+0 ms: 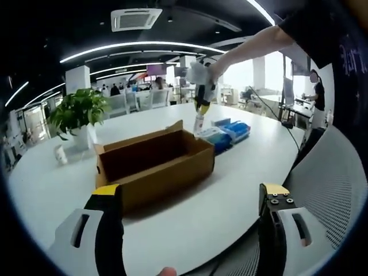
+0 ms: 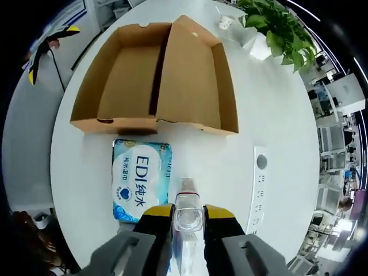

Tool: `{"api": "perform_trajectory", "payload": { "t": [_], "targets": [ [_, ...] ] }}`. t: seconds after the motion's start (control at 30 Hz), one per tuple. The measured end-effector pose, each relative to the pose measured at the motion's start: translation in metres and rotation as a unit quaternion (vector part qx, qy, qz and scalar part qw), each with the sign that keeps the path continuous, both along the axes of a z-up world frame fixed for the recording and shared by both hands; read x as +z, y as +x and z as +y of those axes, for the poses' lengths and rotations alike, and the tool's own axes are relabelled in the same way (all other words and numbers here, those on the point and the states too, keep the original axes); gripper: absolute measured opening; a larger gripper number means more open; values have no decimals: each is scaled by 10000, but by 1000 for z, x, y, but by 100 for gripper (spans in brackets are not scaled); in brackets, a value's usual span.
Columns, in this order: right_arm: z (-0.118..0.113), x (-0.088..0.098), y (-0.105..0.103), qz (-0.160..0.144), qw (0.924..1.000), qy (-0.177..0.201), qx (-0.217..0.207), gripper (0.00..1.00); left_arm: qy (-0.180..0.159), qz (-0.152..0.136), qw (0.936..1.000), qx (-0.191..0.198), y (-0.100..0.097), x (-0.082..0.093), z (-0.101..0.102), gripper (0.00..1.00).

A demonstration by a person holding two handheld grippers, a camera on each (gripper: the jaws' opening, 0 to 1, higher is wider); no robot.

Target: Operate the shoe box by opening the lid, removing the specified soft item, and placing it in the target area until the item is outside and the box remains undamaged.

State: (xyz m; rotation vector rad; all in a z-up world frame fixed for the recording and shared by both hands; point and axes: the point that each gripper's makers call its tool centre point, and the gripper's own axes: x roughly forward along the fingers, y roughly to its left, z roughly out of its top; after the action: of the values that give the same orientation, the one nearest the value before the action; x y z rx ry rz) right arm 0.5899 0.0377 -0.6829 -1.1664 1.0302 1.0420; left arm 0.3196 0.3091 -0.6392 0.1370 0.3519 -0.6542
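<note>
The right gripper [image 2: 188, 214] clamps a clear bottle [image 2: 187, 221] above the wet-wipes pack [image 2: 141, 179]. The left gripper [image 1: 190, 202] is wide open, holding nothing, near the open shoe box [image 1: 154, 162].

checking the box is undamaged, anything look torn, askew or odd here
Nothing looks torn: the brown cardboard shoe box sits open and intact on the round white table. The blue-and-white wet-wipes pack lies flat outside it. The right tool grips a clear plastic bottle.

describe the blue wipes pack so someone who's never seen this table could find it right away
On the white round table sits an open brown cardboard box. Just outside its long wall, on the side away from the potted plant, lies a flat soft pack. It alone is light blue with white "EDI" lettering.
</note>
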Motion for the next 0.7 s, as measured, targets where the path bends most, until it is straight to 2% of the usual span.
{"api": "perform_trajectory", "payload": {
  "t": [0.47, 0.7],
  "targets": [
    [2, -14, -3, 166, 9998, -85, 79, 15, 6, 37, 10000, -26, -1, -2, -1, 96],
    [6, -13, -2, 293, 9995, -62, 57, 15, -39, 50, 10000, 11, 1, -3, 0, 95]
  ]
}}
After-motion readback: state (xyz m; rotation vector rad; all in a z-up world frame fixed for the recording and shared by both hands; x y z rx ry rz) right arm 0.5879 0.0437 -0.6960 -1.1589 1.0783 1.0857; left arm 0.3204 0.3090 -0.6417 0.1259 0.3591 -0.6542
